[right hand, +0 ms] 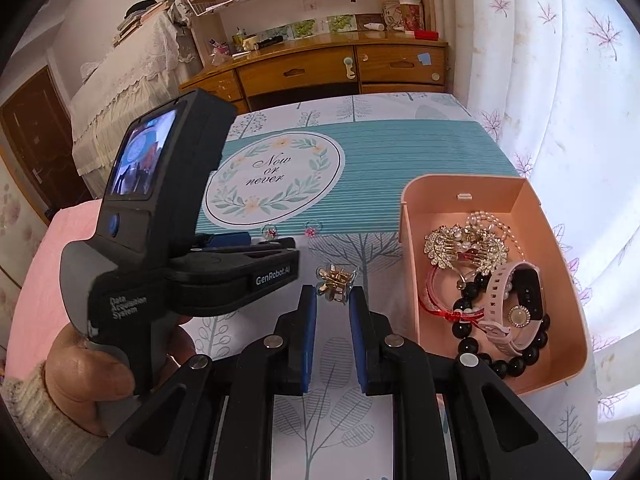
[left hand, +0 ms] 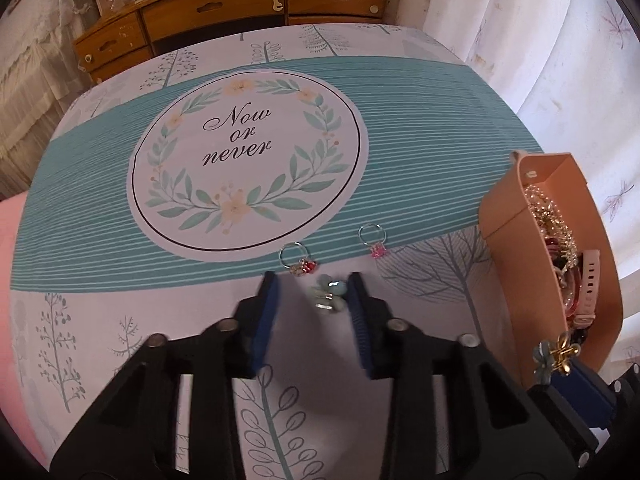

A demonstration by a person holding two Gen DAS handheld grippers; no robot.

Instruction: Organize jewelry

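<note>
A pale green flower piece (left hand: 326, 294) on a silver ring lies on the tablecloth between the jaws of my left gripper (left hand: 313, 277). It touches the right pad, while the left pad stands clear of it, so the gripper is open. My right gripper (right hand: 333, 296) is shut on a gold flower clip (right hand: 334, 282) at its tips. In the left wrist view that clip (left hand: 560, 354) hangs just beside the peach box (left hand: 516, 204). Two small hoops lie past the left gripper, one with a red charm (left hand: 298, 260) and one with a pink charm (left hand: 372, 242).
The peach box (right hand: 412, 216) at the table's right edge holds a gold brooch (right hand: 460, 246), a pink watch (right hand: 516, 296), black beads (right hand: 496, 362) and a red cord bracelet. A hand (right hand: 80, 368) grips the left device. A wooden dresser (left hand: 224, 12) stands behind, a curtain to the right.
</note>
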